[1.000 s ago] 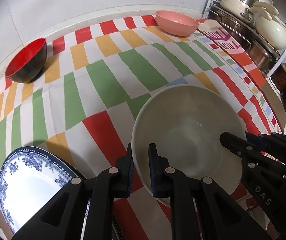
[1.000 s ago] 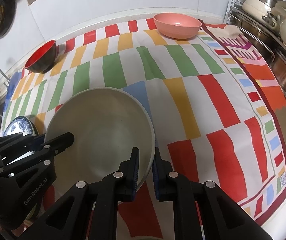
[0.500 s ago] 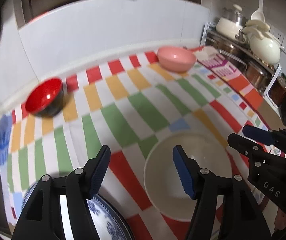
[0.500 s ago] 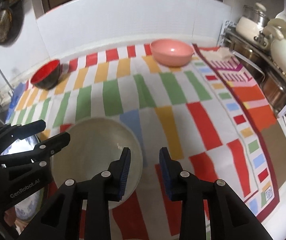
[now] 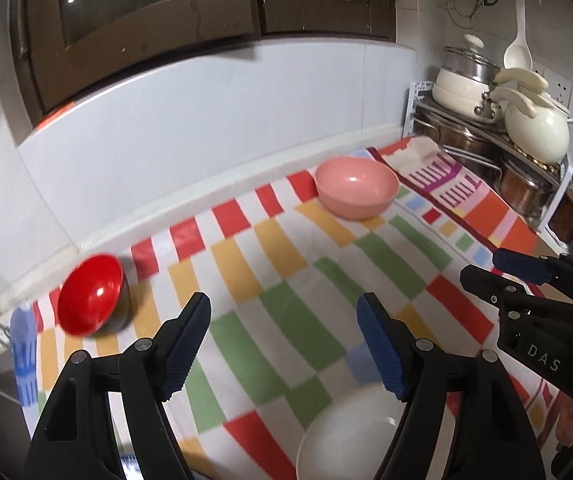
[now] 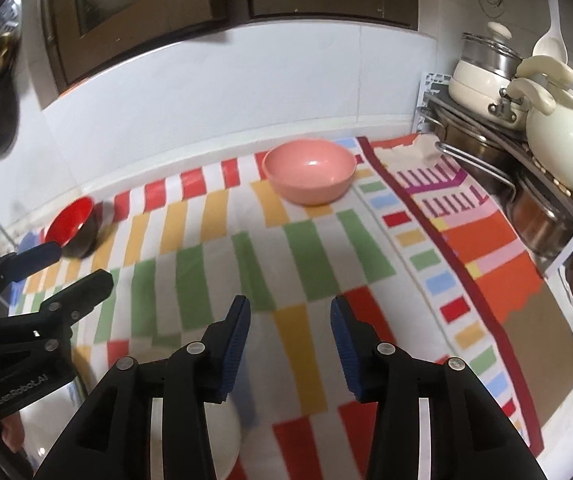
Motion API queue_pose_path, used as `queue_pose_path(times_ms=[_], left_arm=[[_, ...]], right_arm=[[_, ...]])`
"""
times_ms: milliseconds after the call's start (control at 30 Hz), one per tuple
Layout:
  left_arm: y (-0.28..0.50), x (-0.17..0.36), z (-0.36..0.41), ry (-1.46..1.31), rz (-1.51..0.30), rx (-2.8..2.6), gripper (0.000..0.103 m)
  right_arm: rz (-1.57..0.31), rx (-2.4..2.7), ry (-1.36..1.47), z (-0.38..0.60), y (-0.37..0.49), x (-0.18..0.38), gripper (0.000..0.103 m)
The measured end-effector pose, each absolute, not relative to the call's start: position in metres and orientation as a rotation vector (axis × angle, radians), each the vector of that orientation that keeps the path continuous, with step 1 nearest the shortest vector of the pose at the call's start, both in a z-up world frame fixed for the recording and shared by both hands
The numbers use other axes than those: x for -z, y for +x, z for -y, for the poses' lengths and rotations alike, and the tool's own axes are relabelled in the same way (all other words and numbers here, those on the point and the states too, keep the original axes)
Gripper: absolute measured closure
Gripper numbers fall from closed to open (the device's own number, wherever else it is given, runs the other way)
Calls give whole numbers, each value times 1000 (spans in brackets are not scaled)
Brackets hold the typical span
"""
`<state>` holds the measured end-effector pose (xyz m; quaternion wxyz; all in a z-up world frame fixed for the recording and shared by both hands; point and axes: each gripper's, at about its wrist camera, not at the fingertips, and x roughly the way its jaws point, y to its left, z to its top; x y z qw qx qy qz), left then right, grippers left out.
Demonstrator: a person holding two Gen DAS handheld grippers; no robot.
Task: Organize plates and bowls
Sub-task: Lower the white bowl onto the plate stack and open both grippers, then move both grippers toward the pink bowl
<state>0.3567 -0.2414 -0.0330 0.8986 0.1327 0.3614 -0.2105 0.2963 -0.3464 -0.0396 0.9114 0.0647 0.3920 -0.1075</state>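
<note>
My left gripper (image 5: 284,344) is open and empty, raised above the striped cloth. My right gripper (image 6: 289,342) is open and empty too; it shows at the right of the left wrist view (image 5: 486,270). A large white bowl (image 5: 346,436) sits on the cloth below and between them, also low in the right wrist view (image 6: 222,432). A pink bowl (image 5: 356,192) (image 6: 310,170) stands at the back of the cloth. A red and black bowl (image 5: 92,300) (image 6: 72,226) stands tilted at the back left.
A rack with steel pots (image 6: 482,148) and cream cookware (image 6: 562,148) stands at the right. The tiled wall (image 5: 206,128) runs behind the counter. A blue striped cloth edge (image 5: 24,360) hangs at the left counter edge.
Both grippers let go of the white bowl's rim, opened wide and rose, tilting up toward the wall. The bowl stays on the cloth. The blue patterned plate has left the view.
</note>
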Motion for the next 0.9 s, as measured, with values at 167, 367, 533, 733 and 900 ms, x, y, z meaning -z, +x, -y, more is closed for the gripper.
queue_pose_path(times_ms=[167, 367, 533, 733, 900], left_arm=[[381, 28, 255, 269, -750, 449, 28], [410, 27, 272, 272, -744, 458, 28], [436, 31, 282, 268, -747, 467, 28], [470, 38, 301, 273, -754, 484, 28], [496, 51, 321, 288, -775, 496, 28]], right_arm=[[-784, 231, 129, 362, 317, 32, 60], [-761, 252, 132, 380, 342, 25, 60], [-750, 270, 148, 396, 365, 23, 60], [-747, 286, 168, 412, 391, 28, 60], [-753, 296, 191, 428, 413, 37, 60]])
